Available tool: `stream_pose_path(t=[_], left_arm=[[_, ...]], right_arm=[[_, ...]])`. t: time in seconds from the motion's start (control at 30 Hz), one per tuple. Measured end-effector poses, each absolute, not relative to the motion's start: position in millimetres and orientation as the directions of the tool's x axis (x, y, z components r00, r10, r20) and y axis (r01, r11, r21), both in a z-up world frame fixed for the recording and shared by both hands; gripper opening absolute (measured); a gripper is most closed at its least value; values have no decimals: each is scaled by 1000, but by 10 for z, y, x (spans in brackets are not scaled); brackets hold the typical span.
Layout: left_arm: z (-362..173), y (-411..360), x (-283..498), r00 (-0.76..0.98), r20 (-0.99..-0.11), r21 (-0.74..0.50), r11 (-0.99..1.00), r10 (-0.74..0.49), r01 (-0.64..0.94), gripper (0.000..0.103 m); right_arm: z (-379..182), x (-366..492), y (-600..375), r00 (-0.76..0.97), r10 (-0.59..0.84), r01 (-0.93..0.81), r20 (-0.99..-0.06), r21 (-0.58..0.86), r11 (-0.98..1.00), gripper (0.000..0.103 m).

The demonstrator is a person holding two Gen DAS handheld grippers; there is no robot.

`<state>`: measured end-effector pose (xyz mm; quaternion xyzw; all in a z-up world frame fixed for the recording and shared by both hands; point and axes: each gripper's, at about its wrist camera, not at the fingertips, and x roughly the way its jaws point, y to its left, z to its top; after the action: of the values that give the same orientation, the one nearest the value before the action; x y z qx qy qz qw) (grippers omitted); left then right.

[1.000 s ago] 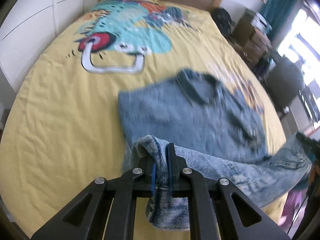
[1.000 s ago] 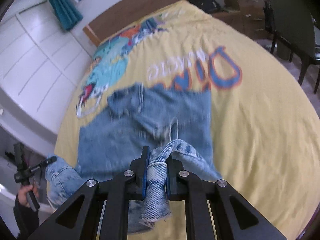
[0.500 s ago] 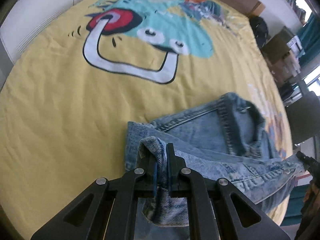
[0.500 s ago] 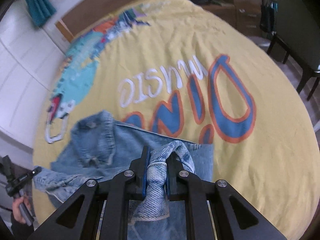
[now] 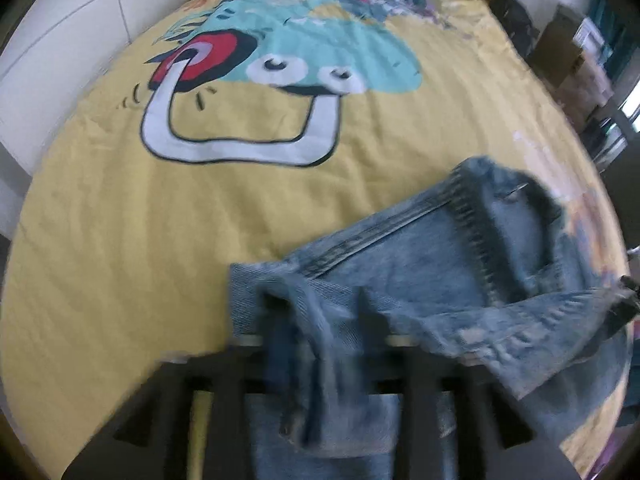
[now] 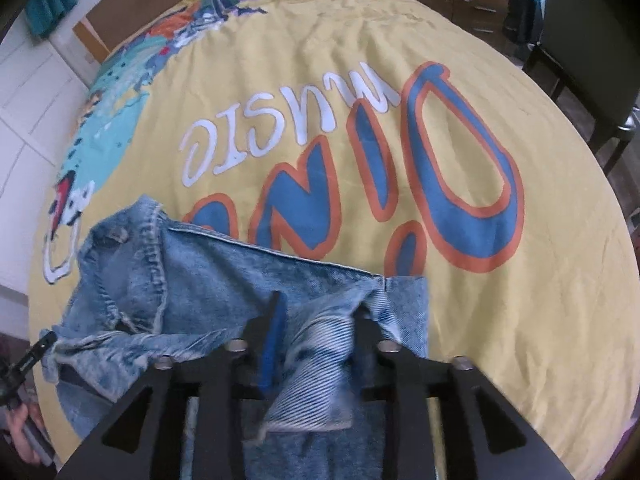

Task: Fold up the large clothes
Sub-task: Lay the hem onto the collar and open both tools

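Both the left hand-held gripper (image 5: 320,320) and right hand-held gripper (image 6: 320,316) have just spread, loosing the denim jacket (image 6: 208,280), whose folded hem runs between them, collar toward ten o'clock in the right view.

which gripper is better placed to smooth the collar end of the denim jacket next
Left, as a judgement. The left gripper sits nearer the blue denim jacket's collar; from the right gripper the collar lies far off to one side. Both grippers' jaws have just been opening, denim lying loose between them.
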<state>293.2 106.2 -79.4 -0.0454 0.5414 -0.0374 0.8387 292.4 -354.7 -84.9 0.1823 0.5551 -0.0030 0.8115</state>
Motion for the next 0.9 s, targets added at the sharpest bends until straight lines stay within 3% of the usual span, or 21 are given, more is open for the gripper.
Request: stream_pose_path(t=[0.03,0.1,0.2,0.3,0.63,0.9], left_arm=[[-754,1054,2935,420,-899,-132,991,-125,12,61],[-647,1013,2911,450,-883,-142,990,-134,17,70],[-456,927,2875,511,-850,-126,991,-126,36,93],[-285,841,2806,549,-822,-144,988,-150,56,100],[-547,228,2322,542,-818,-94,974,-195,208,102],[-1268,-25,2110,447,-883,-36,969,-145,243,102]], right_arm=[[-791,2905,-3531,396,205,200,-895,302,932,73],[-631,2857,-3490,432,144,190,-890,246,951,90],[-398,2774,-3439,485,110,157,-867,210,965,94],[-268,2668,-3280,503,112,87,-857,179,980,94],[-576,2058,-2276,497,129,-165,-858,52,985,94],[-1112,1769,-2085,462,120,-162,-879,50,986,94]])
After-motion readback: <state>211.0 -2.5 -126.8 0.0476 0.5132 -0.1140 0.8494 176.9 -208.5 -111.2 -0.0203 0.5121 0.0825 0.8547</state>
